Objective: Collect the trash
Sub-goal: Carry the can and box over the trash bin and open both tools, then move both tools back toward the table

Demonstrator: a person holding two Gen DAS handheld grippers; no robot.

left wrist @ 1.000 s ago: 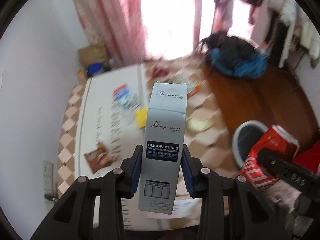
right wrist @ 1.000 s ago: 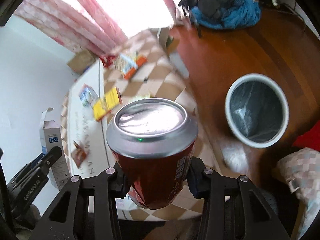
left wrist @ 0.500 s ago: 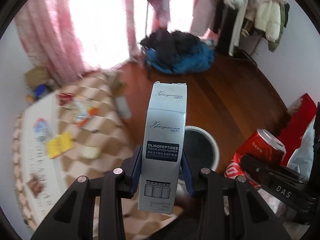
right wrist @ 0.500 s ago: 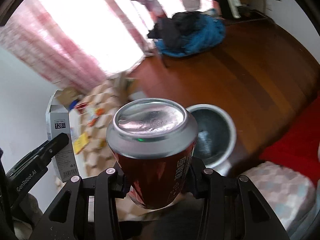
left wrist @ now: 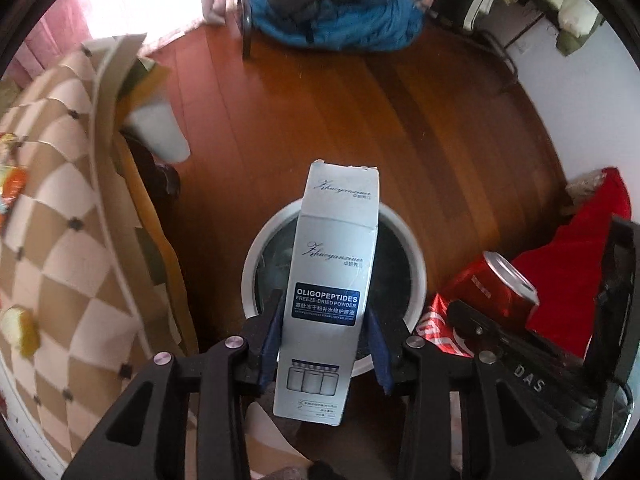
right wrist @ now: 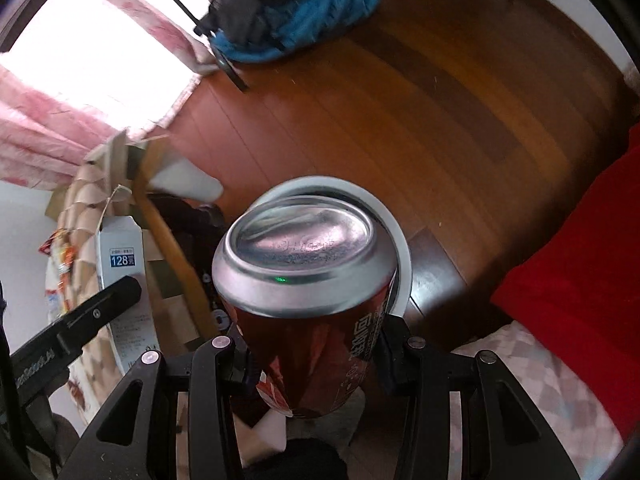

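Observation:
My left gripper (left wrist: 324, 344) is shut on a tall grey-white carton (left wrist: 332, 280) printed "OLIGOPEPTIDES" and holds it upright above a round white bin (left wrist: 416, 272) with a dark liner. My right gripper (right wrist: 316, 360) is shut on a red drink can (right wrist: 316, 340) with a silver top, above the same bin's rim (right wrist: 400, 236). In the left wrist view the can (left wrist: 496, 292) shows at right. In the right wrist view the carton (right wrist: 124, 276) shows at left.
A bed with a tan checkered quilt (left wrist: 52, 216) lies on the left, with snack wrappers (right wrist: 60, 256) on it. A blue and black clothes pile (left wrist: 340, 12) sits on the brown wood floor (left wrist: 360, 128). Red fabric (right wrist: 580, 248) lies at right.
Both grippers have swung away from the bed and tilted down over the floor. The bin now sits directly under the carton and the can.

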